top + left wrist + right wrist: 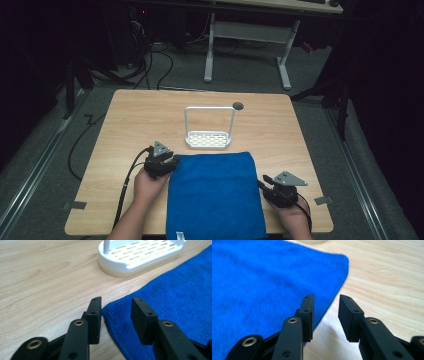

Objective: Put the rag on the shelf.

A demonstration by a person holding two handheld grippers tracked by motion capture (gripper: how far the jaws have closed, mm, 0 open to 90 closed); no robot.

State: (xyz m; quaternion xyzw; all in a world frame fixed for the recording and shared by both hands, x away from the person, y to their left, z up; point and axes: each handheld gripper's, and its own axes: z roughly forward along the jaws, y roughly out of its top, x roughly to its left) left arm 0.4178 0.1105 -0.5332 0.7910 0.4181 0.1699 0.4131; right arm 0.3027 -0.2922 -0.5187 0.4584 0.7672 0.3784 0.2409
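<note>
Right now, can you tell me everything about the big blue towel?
The blue towel is a fluffy, fuzzy-looking cloth, lying flat on the wooden table. Its near end hangs over the table's front edge, where a small white tag shows. Its far edge lies just in front of the white rack. The left gripper hovers open over its far left corner; the right gripper is open at its right edge.

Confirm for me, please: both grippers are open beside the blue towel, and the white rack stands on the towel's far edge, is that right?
Not quite. The white rack stands on the bare table just beyond the blue towel, apart from its edge; the left gripper view shows wood between them. The left gripper and right gripper are indeed open at the towel's sides.
</note>
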